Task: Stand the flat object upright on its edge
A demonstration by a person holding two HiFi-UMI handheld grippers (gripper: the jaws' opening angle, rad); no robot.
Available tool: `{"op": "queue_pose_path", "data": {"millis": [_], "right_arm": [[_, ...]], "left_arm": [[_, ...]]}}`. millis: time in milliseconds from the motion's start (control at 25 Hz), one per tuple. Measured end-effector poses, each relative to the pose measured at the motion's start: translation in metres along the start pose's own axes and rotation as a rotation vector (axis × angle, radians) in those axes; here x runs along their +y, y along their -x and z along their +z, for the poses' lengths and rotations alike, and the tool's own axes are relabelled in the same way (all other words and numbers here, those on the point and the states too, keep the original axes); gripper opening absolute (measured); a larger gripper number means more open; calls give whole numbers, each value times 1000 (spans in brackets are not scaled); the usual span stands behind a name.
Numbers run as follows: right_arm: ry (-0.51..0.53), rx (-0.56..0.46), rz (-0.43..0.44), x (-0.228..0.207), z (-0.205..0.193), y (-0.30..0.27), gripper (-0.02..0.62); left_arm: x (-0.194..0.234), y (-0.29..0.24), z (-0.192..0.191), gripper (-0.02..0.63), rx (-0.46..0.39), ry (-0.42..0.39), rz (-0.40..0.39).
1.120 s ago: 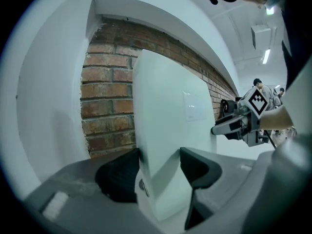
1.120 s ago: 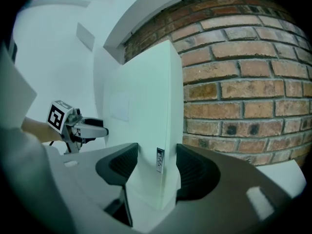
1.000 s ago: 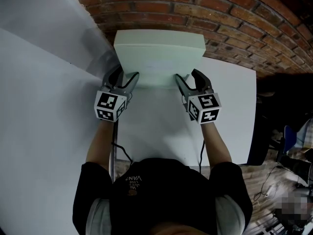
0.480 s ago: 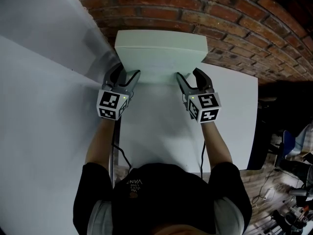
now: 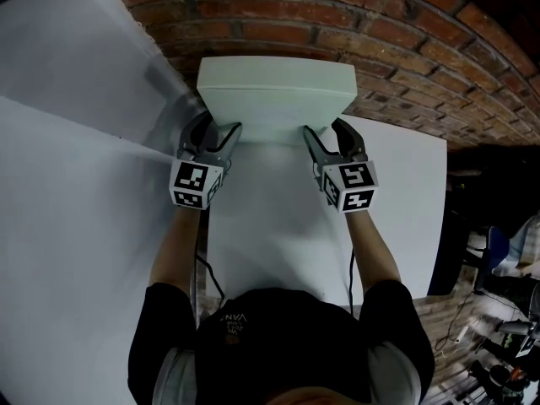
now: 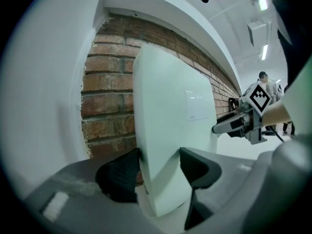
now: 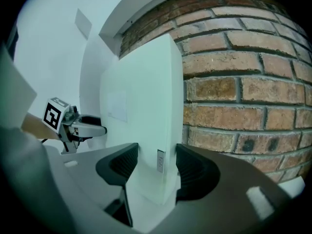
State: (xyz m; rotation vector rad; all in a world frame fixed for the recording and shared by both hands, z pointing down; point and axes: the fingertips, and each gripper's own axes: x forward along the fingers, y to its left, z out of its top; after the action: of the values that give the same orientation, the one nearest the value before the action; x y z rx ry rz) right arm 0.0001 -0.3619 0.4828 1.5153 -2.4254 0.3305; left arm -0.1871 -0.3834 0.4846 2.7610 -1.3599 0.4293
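**Inspector:** Grip status?

**Assessor:** The left gripper [image 5: 215, 135] and the right gripper [image 5: 329, 135] each pinch the white flat box [image 5: 274, 99]. Each has one pad on its near face and one on its far face, low down at the left and right ends. The jaws stand wide only because the box is thick.

**Inspector:** Where is the box?

**Assessor:** It is upright on its long edge at the far side of the white table [image 5: 270, 226], just in front of the brick wall [image 5: 405, 49]. I cannot tell whether the lower edge bears fully on the table.

**Inspector:** Recommendation?

**Assessor:** In my judgement, settle the edge flat and confirm the box stands plumb. Then spread both jaws evenly and draw straight back. An uneven release could tip it.

**Inspector:** Surface and room?

**Assessor:** The table is smooth and bare, possibly slippery. White panels [image 5: 67, 142] stand to the left, and the brick wall runs along the far side.
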Motion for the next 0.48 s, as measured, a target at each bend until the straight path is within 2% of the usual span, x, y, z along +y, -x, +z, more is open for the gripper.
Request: {"op": "queue_pose_path", "data": {"millis": [480], "right_arm": [[8, -12, -16, -12, 0, -22, 248]], "left_arm": [[14, -24, -2, 268, -13, -24, -2]]}}
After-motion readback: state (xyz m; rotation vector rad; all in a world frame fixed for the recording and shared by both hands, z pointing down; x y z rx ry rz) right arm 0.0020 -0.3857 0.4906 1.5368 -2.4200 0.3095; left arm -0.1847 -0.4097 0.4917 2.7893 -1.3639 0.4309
